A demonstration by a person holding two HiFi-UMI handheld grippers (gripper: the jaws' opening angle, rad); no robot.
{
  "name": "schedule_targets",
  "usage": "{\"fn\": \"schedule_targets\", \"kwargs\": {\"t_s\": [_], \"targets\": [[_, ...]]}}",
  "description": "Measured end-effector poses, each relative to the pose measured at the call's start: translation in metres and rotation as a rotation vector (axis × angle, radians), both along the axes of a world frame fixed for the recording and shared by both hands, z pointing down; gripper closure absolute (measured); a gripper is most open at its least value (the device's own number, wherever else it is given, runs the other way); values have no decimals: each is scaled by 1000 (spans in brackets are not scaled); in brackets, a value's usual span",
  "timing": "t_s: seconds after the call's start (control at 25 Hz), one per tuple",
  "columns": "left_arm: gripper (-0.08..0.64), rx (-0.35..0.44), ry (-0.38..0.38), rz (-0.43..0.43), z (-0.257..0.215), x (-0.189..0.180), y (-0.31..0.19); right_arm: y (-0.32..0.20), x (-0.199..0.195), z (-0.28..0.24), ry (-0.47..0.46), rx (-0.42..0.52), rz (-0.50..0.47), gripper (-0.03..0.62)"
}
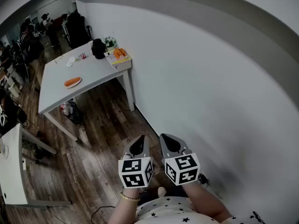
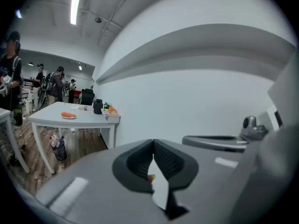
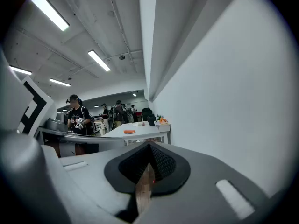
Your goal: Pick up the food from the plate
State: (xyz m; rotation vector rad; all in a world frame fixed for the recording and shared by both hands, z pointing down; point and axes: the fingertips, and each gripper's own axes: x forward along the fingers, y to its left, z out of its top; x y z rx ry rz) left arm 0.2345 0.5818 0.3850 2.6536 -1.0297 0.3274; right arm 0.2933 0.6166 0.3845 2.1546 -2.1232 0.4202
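Left gripper [image 1: 140, 140] and right gripper [image 1: 164, 138] sit closed, empty; food [image 1: 72, 81] lies left-right on plate [image 1: 69, 86]

two grippers are held side by side low in the frame, the left gripper [image 1: 139, 143] and the right gripper [image 1: 168, 141], above a wooden floor [image 1: 98, 139] beside a white wall [image 1: 210, 87]. well apart from them, a white table [image 1: 96, 71] is seen, on which a plate [image 1: 78, 82] with orange food [image 1: 71, 81] is set. a black object [image 1: 98, 49] is placed near the table's far end.
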Motion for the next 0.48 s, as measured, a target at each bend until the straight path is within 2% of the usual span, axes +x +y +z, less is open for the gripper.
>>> {"fn": "schedule_targets", "kwargs": {"t_s": [0.48], "targets": [[552, 1, 4, -12, 2, -12, -6, -6, -14, 2, -14, 9, -20, 597]]}}
